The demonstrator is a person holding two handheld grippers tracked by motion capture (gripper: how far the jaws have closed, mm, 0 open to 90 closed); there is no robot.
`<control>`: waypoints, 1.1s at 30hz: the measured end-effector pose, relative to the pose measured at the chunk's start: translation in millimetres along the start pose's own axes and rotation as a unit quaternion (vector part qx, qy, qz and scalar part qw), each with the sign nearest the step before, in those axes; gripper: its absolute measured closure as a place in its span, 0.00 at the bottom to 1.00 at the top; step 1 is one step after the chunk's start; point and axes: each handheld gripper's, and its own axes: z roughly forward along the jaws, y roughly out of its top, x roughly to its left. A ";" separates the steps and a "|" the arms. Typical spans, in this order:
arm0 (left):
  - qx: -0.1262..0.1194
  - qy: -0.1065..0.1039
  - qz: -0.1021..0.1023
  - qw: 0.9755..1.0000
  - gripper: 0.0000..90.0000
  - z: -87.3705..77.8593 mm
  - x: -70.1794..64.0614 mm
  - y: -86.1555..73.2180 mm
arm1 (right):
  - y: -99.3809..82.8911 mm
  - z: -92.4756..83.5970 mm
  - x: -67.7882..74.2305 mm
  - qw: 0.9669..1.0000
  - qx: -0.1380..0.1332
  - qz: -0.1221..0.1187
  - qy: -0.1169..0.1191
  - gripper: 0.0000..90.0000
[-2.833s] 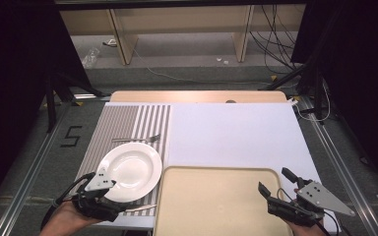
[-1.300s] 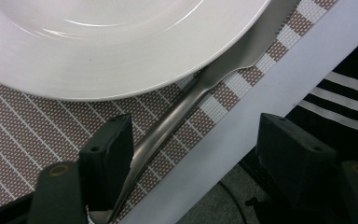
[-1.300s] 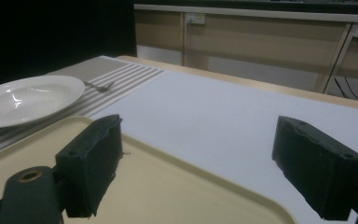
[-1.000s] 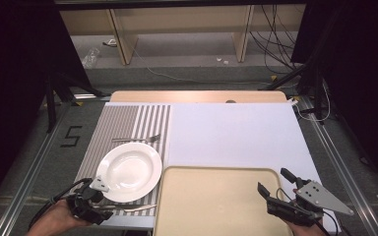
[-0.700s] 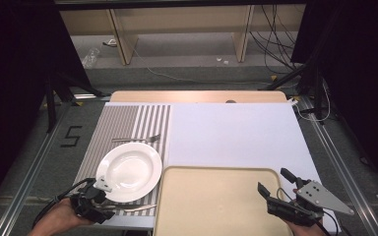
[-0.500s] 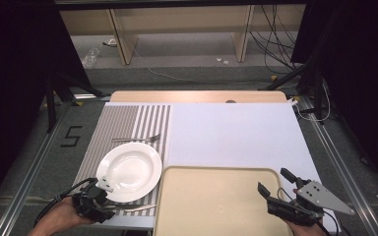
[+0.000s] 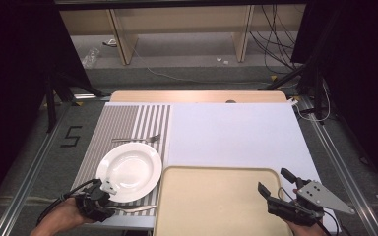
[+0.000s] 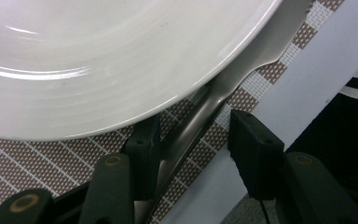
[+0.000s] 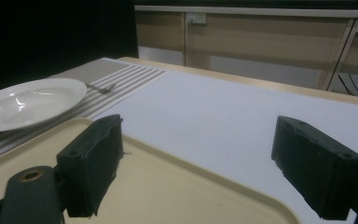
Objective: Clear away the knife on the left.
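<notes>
Left gripper (image 8: 193, 140) jaws closing around knife (image 8: 242, 77) beside plate (image 8: 98, 60), pads not yet touching; right gripper (image 9: 196, 163) open over tray (image 9: 168, 186).

Left gripper (image 7: 100, 197): held low at the near left of the high view, body dark, grey plate on top, black cable looping back toward the hand (image 7: 61, 216) that grips it from behind. Its jaws have just been closing and stand half apart (a knife handle lies between them, one pad near it, the other clear of it; contact cannot be told). Left gripper's fingers (image 8: 254, 149) point forward and slightly down. Right gripper (image 7: 274, 184): at the near right, grey three-cornered plate angled outward, jaws wide apart, nothing between them. Right gripper's pads (image 9: 93, 161) stand level, facing each other.
</notes>
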 end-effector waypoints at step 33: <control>0.047 0.001 0.088 0.995 0.87 0.1 -12.7 10.6 | -0.1 -0.1 -1.4 1.000 0.005 0.008 0.003 0.20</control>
